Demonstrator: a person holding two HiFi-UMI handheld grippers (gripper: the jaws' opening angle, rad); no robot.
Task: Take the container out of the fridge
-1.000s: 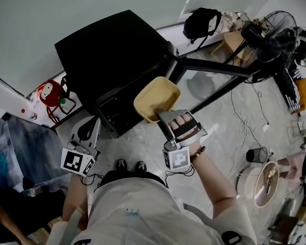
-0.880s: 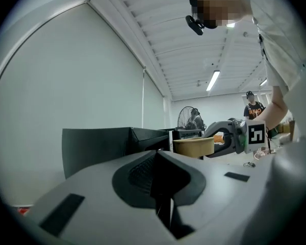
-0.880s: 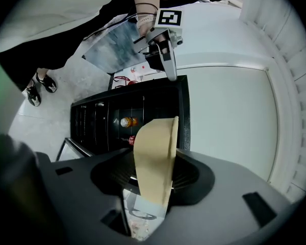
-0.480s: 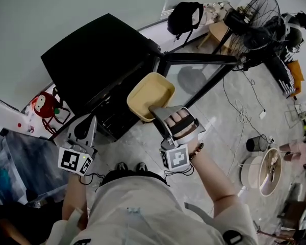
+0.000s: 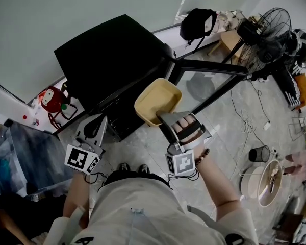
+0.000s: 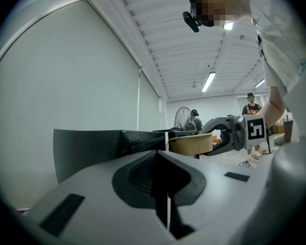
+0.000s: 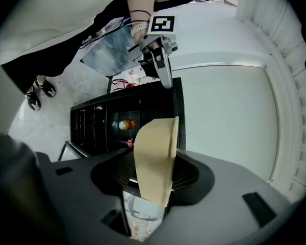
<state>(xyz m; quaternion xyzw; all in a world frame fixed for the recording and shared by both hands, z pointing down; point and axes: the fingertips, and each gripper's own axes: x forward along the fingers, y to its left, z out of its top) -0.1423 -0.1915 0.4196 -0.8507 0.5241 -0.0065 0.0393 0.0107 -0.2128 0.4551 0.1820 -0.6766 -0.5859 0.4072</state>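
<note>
No word, brand name or number is legible anywhere in the room, the only signs being black-and-white square code patterns on the white cubes (image 5: pixel 82 158) of the left gripper (image 5: pixel 101 121) and right gripper (image 5: pixel 162 117).

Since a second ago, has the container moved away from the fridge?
No. The container, clamped in the right hand-held gripper, sits at the same spot before the fridge's open front; only the head view swayed.
</note>
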